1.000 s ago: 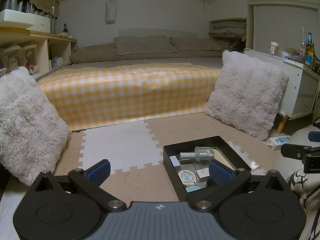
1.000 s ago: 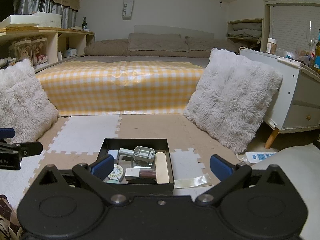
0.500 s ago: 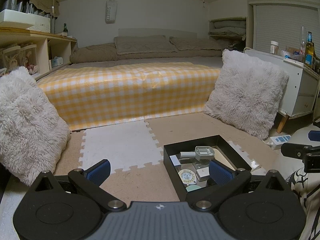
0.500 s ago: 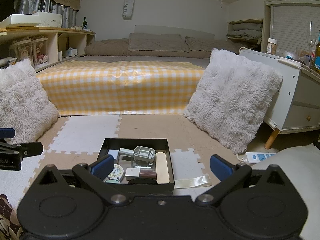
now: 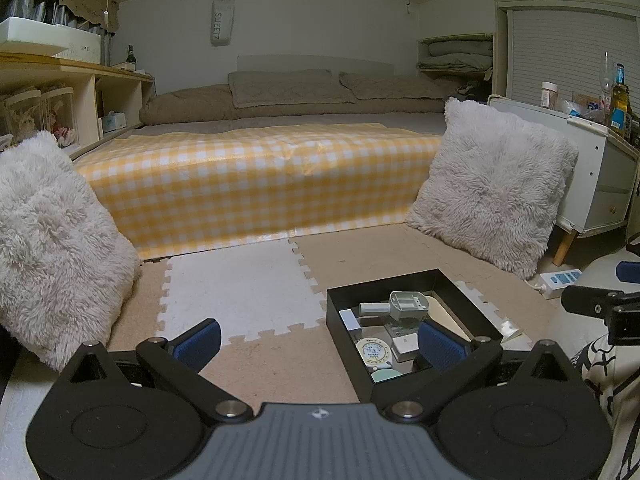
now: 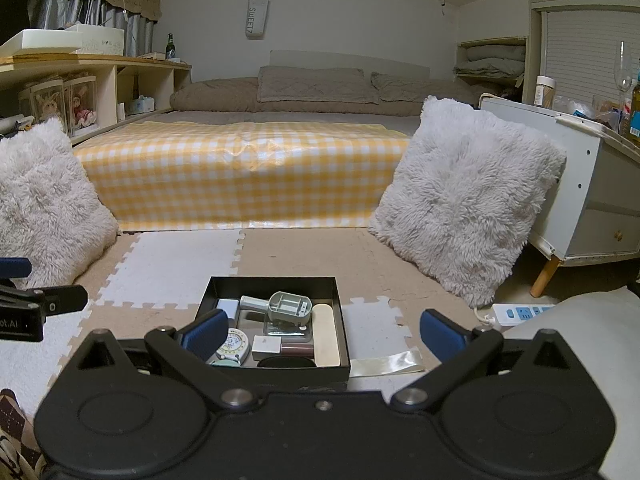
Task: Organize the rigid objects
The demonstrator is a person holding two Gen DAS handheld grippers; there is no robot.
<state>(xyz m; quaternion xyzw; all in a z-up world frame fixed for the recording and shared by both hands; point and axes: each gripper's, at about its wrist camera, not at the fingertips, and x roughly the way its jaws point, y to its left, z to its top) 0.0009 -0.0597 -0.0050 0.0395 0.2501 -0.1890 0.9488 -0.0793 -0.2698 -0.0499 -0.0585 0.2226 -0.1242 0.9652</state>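
A black open box (image 6: 276,282) (image 5: 340,312) sits on the foam floor mat, holding several small items: a grey-green scoop (image 6: 289,306) (image 5: 408,305), a round tape measure (image 6: 235,345) (image 5: 373,352), a white block (image 6: 265,345), a beige flat strip (image 6: 325,336). My right gripper (image 6: 322,330) hovers open just above the box's near edge, with nothing between its blue pads. My left gripper (image 5: 318,340) is open too, to the left of the box, its right pad over the box's near corner. Each gripper's tip shows at the edge of the other view.
Two fluffy white cushions (image 6: 464,204) (image 6: 44,204) flank the mat. A bed with a yellow checked cover (image 6: 240,176) lies behind. A white cabinet (image 6: 592,184) stands at the right, a power strip (image 6: 520,313) on the floor by it. A clear tape strip (image 6: 386,364) lies right of the box.
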